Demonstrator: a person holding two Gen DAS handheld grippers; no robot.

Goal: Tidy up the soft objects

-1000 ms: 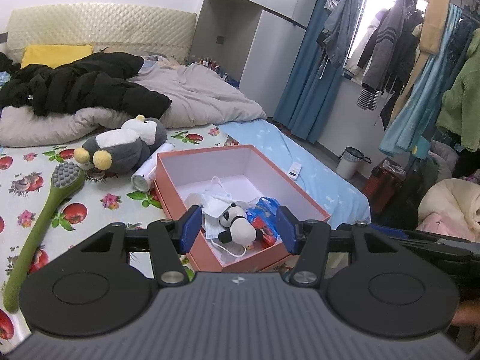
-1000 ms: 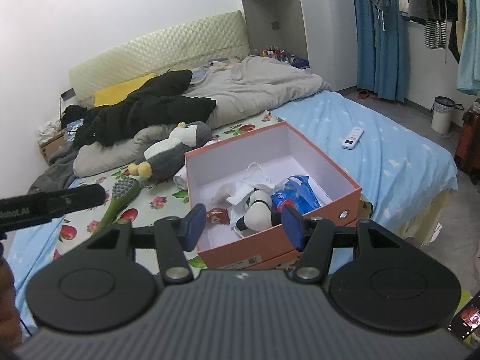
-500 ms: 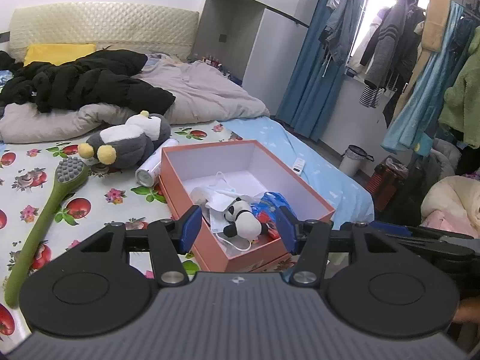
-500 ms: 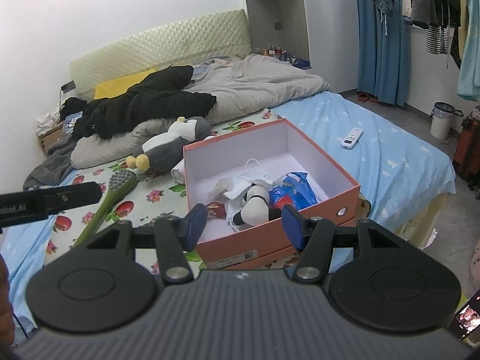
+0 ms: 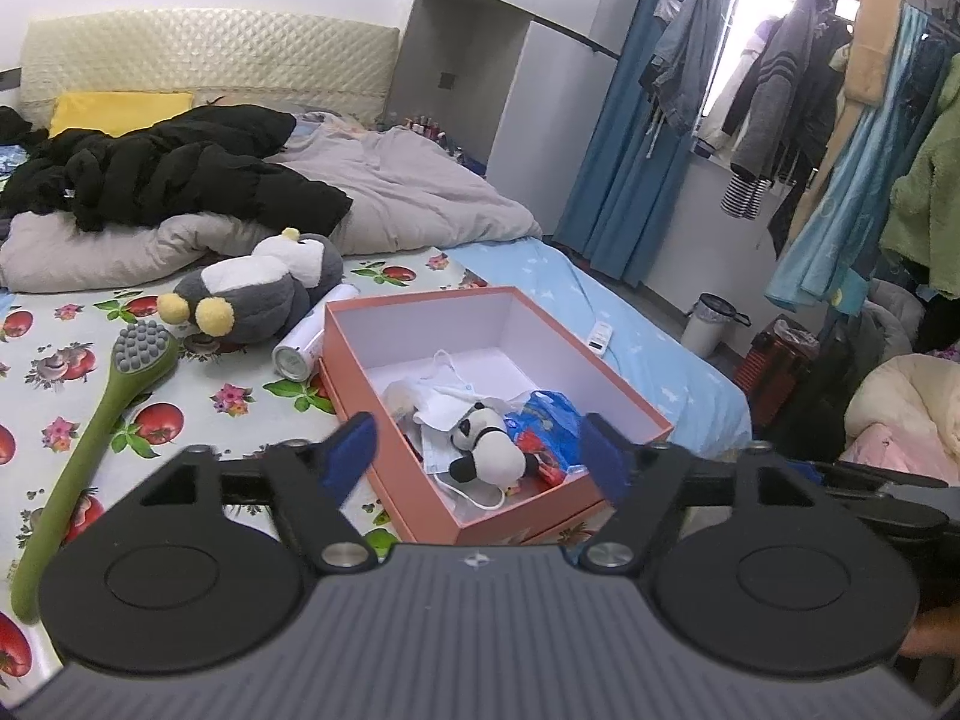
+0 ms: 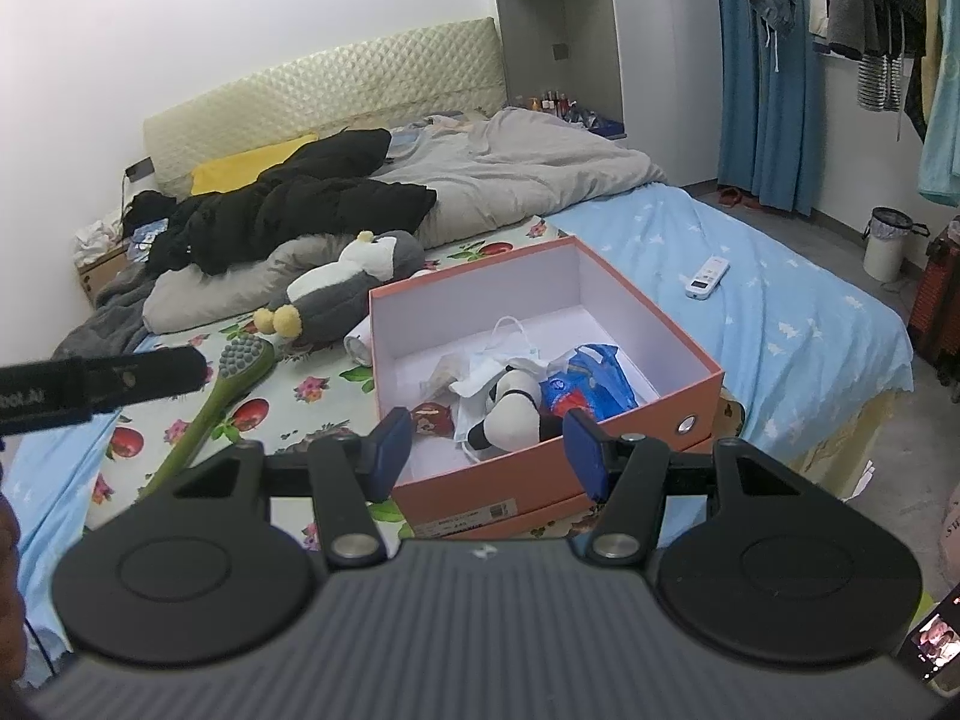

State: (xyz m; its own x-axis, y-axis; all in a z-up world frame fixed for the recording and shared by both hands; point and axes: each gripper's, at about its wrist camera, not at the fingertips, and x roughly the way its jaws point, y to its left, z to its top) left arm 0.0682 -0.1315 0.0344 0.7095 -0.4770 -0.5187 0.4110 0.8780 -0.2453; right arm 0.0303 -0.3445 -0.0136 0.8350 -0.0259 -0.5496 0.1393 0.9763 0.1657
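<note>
An open orange box [image 5: 606, 396] [image 6: 696, 372] sits on the bed. Inside lie a small panda plush [image 5: 489, 447] [image 6: 516, 405], white face masks [image 5: 444, 396] [image 6: 498, 354] and a blue packet [image 5: 549, 429] [image 6: 585, 387]. A grey and white penguin plush [image 5: 258, 294] [image 6: 348, 282] lies on the bed just left of and behind the box. My left gripper [image 5: 480, 459] is open and empty, held in front of the box. My right gripper [image 6: 487, 450] is open and empty, also in front of the box.
A green long-handled brush [image 5: 96, 420] [image 6: 222, 396] and a white can [image 5: 306, 342] lie left of the box. A black jacket [image 5: 162, 174] and grey duvet [image 6: 528, 168] fill the bed's far end. A white remote [image 6: 708, 277] lies on the blue sheet. Clothes hang at right.
Both grippers have drawn back and up from the box, so it looks smaller and lower between the fingers. Both stay open. Nothing in the box has moved.
</note>
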